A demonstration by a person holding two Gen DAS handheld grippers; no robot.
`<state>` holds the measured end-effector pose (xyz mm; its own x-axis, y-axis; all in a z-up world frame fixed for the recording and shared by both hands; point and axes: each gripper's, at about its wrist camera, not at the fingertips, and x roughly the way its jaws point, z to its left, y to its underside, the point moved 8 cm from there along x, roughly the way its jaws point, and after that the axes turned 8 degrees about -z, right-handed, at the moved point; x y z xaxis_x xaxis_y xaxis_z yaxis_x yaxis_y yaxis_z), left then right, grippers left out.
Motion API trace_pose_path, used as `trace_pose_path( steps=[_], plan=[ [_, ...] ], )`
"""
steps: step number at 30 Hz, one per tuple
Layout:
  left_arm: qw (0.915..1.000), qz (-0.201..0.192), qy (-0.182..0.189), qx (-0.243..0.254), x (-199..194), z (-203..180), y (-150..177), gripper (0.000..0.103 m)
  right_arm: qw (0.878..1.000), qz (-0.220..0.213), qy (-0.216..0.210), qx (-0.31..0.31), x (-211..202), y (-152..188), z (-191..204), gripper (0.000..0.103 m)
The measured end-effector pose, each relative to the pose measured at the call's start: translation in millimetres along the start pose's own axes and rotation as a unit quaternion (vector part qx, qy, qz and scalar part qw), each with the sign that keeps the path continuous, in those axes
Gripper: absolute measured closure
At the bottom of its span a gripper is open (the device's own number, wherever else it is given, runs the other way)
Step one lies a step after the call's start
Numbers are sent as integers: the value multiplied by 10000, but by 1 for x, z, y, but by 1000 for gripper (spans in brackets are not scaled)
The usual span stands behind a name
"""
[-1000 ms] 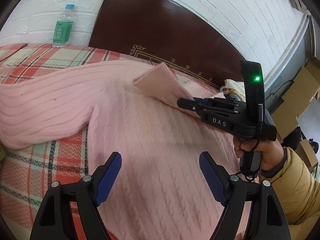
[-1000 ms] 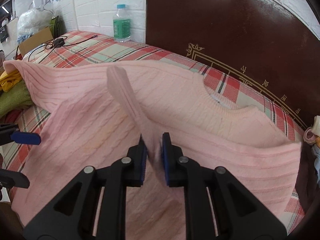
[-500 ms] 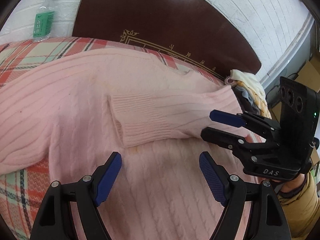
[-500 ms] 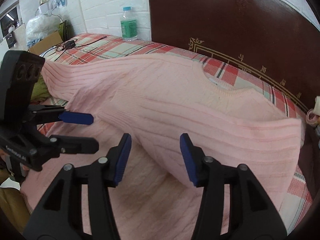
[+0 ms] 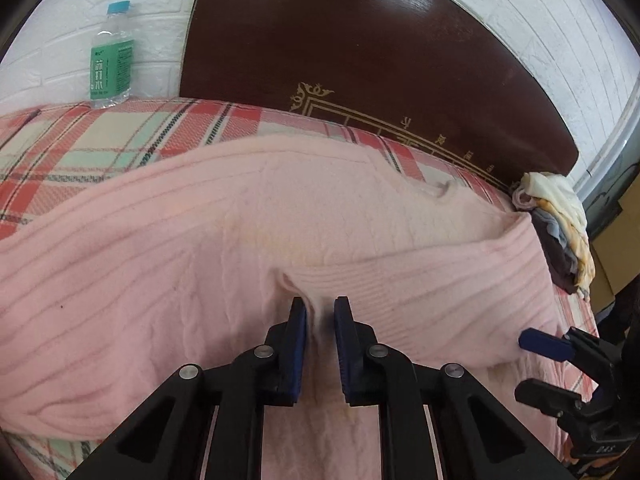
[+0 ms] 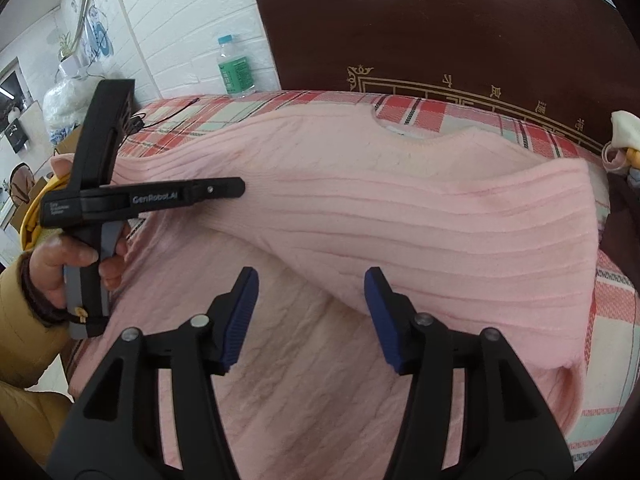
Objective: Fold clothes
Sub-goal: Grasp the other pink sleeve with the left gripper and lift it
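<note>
A pink sweater lies spread across the plaid bed, its right sleeve folded leftward over the chest, where the left gripper pinches the cuff while the right gripper hovers wide open, empty.

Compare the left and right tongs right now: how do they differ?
The left tongs are shut on a fold of the pink sweater; the right tongs are open and hold nothing. The left tongs sit down in the knit by the sleeve end, while the right tongs straddle the folded sleeve's lower edge without pinching it. Both have black frames with blue pads and point toward the headboard.
</note>
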<state>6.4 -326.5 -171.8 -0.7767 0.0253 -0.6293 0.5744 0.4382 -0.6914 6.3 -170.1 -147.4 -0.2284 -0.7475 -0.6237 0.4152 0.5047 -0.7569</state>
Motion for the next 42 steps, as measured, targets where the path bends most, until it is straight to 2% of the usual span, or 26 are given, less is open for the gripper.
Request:
trace_pose_path(
  steps=[2, 4, 7, 10, 12, 14, 16, 18, 22, 31, 35, 36, 37, 38, 40, 42],
  plan=[
    [10000, -64, -68, -21, -3, 5, -4, 81, 9999, 6, -80, -71, 3, -2, 7, 46],
    [9994, -264, -229, 54, -20, 8, -1, 50, 9998, 38, -141, -123, 8, -3, 13, 46],
    [9970, -506, -578, 67, -48, 20, 5, 47, 9995, 73, -257, -147, 15, -3, 21, 46],
    [9898, -834, -1155, -10, -82, 43, 10, 46, 9990, 116, -415, -91, 19, 2, 30, 45],
    [9818, -1064, -1565, -172, -108, 62, 12, 45, 9988, 147, -463, -81, 21, 6, 34, 44],
    [9687, -1348, -2021, -506, -136, 85, 14, 33, 9984, 174, -525, -60, 21, 9, 38, 44],
    [9518, -1635, -2443, -876, -162, 107, 16, 22, 9983, 182, -558, -38, 22, 11, 40, 42],
    [9387, -1821, -2722, -1074, -177, 125, 15, 22, 9978, 213, -626, 35, 23, 13, 41, 42],
    [9239, -1849, -3050, -1384, -185, 152, 15, 22, 9971, 258, -697, 133, 23, 19, 44, 41],
    [9211, -1683, -3203, -1439, -149, 188, -8, 22, 9965, 235, -759, 276, 14, 25, 43, 41],
    [9254, -1631, -3084, -1483, -136, 196, -19, 26, 9962, 245, -754, 374, 11, 28, 39, 41],
    [9294, -1592, -2996, -1451, -132, 195, -21, 37, 9960, 239, -755, 410, 10, 28, 37, 41],
    [9329, -1526, -2940, -1412, -128, 195, -21, 53, 9959, 234, -755, 444, 9, 29, 35, 41],
    [9362, -1455, -2891, -1372, -124, 195, -22, 61, 9957, 229, -759, 473, 8, 29, 34, 41],
    [9414, -1373, -2788, -1312, -121, 194, -22, 91, 9956, 208, -750, 513, 7, 29, 31, 41],
    [9452, -1417, -2653, -1268, -123, 191, -24, 92, 9955, 173, -757, 540, 4, 28, 30, 41]
  ],
)
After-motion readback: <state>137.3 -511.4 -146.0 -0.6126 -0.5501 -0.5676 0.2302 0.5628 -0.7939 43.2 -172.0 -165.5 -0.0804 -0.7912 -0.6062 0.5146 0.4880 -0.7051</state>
